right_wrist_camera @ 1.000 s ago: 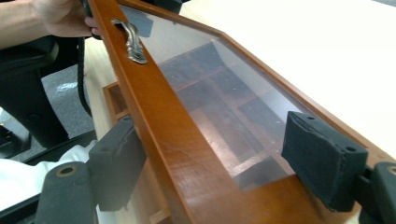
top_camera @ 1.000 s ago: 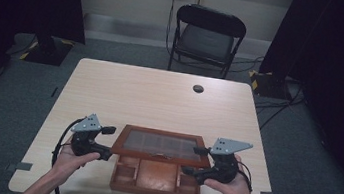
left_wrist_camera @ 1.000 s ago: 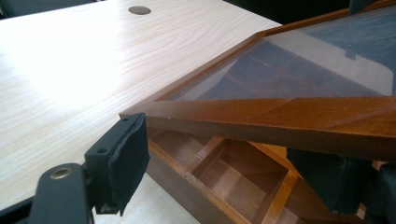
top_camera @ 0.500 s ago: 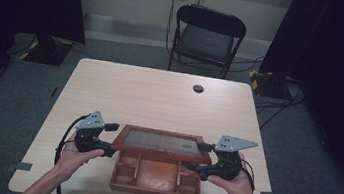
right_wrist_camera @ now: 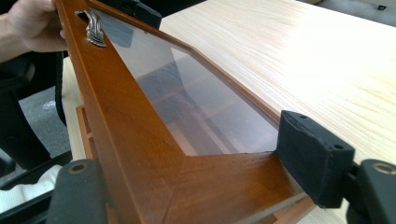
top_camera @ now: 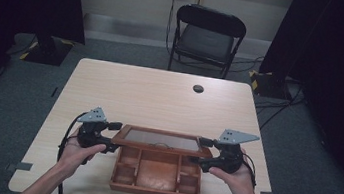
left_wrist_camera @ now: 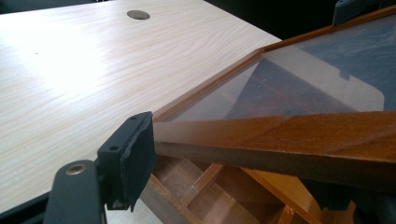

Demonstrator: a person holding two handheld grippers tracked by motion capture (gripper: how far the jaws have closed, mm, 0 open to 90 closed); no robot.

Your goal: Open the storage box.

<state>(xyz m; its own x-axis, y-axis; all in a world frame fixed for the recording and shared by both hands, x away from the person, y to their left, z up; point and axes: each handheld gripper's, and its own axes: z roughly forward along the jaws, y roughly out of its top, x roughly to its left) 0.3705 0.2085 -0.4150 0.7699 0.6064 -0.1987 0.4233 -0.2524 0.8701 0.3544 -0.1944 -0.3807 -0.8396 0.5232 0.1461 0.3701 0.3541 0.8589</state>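
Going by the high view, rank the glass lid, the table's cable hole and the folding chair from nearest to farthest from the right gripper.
From the right gripper:
1. Glass lid, at its jaws, tilted up over the wooden box.
2. Cable hole, farther up the table.
3. Folding chair, beyond the table's far edge.

Wooden box (top_camera: pixel 157 173) near the table's front edge, reddish-brown, low and rectangular, open, with a wide middle compartment and small compartments at either side. Glass-paned lid (top_camera: pixel 163 140) in a matching wood frame (left_wrist_camera: pixel 289 133), raised off the front and tilted over the back half of the box, pane (right_wrist_camera: pixel 187 100) clear enough to show the dividers beneath. Small metal handle (right_wrist_camera: pixel 95 28) on the frame's front rail.
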